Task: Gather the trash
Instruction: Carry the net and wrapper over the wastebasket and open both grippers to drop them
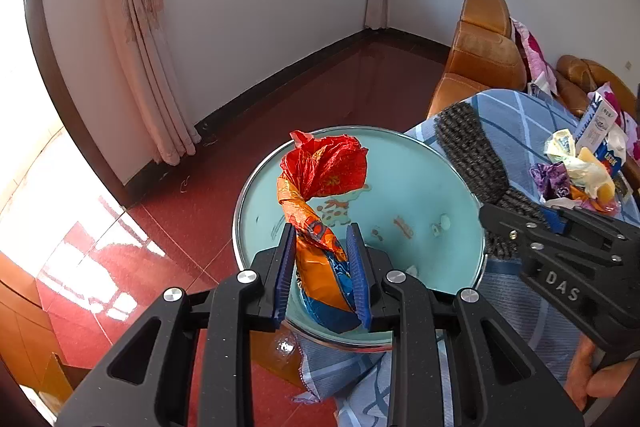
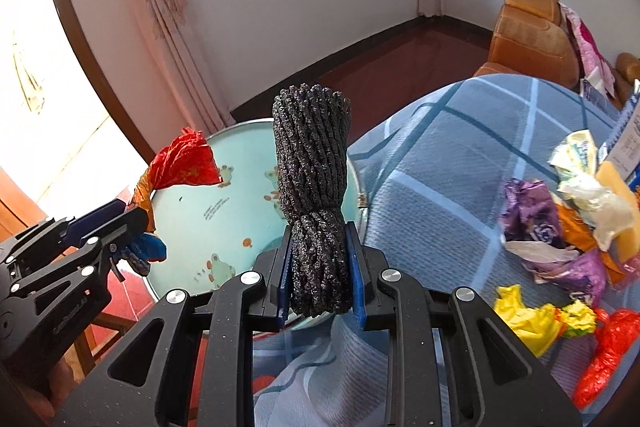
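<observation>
Just above a round pale-green basin (image 1: 420,167), the left gripper (image 1: 322,227) pinches an orange-and-blue snack wrapper (image 1: 320,259) between its blue pads (image 1: 285,267), which press against the wrapper's twisted lower part on both sides. The wrapper's crumpled red upper end (image 1: 328,167) fans out beyond the fingertips, over the basin's printed bottom. To the right, the right gripper (image 2: 318,227) clamps a dark, coarse, ribbed roll of foam-like material (image 2: 312,163) that stands upright between its blue pads (image 2: 354,267); the pads squeeze the roll's narrowed lower section, and its wider top rises well past the fingertips. In the left wrist view this roll hangs at the basin's right rim, partly over the blue checked cloth (image 1: 516,131) that covers the table. The basin sits at the table's left edge, its metal rim (image 2: 360,203) touching the cloth. Farther right on the cloth lies a heap of trash: a purple crumpled wrapper (image 2: 532,211), pale cream wrappers (image 2: 588,195), a yellow crumpled piece (image 2: 524,319) and a red crumpled piece (image 2: 608,347), all well apart from both grippers. A small white carton (image 1: 596,127) stands behind the heap. An orange-brown sofa (image 1: 480,59) sits beyond the table, and pink curtains (image 1: 132,47) hang by the window. A hand (image 1: 600,375) grips the right gripper's handle at the lower right of the left wrist view.
</observation>
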Available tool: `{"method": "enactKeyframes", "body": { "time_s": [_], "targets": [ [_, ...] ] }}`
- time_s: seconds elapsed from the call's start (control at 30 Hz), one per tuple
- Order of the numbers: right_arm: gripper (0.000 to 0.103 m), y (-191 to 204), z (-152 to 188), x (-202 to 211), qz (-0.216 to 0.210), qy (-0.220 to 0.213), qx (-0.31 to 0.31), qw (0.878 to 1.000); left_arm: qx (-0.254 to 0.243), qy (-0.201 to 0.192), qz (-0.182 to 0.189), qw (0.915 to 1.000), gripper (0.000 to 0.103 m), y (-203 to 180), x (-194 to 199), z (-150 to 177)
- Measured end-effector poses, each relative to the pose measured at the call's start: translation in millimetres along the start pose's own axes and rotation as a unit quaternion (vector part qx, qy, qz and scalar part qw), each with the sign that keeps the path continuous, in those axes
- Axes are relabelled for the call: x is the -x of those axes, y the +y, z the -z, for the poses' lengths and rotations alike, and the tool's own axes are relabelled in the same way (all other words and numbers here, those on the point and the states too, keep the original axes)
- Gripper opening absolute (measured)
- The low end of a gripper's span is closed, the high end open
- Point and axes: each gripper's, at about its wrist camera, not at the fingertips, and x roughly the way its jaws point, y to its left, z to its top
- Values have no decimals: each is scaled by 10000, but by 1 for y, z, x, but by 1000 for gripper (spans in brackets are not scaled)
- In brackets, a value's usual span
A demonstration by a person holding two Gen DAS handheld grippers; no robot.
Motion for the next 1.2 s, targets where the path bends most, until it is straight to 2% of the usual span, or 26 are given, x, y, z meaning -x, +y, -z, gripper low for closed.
{"method": "enactKeyframes", "body": {
  "time_s": [0.43,0.5,0.57,0.67,0.73,0.87,0.93,1.13,1.2],
  "targets": [
    [26,5,1,-31,-129,324,77,9994,4,179,-43,9998,26,2,-14,4],
    [31,6,0,-34,-160,365,133,9991,0,216,-49,9998,27,4,-15,4],
    [46,6,-1,-35,-184,364,153,9991,7,266,-90,9996,28,5,-17,2],
    [54,5,-3,-29,-252,259,125,9993,16,278,-168,9995,28,6,-17,2],
    [54,4,-4,-23,-185,181,137,9996,53,272,-235,9993,40,8,-15,2],
    [54,-6,-4,-7,-87,22,-7,10000,149,128,-299,9994,52,11,-5,-1],
    [57,-14,-2,5,35,-101,-74,9999,204,1,-352,9992,71,10,1,-3],
    [68,-46,4,35,274,-366,-423,9981,145,-172,-290,9993,84,-4,14,-7],
    [68,-60,8,44,425,-428,-548,9967,67,-203,-262,9994,86,-13,17,-8]
  ]
}}
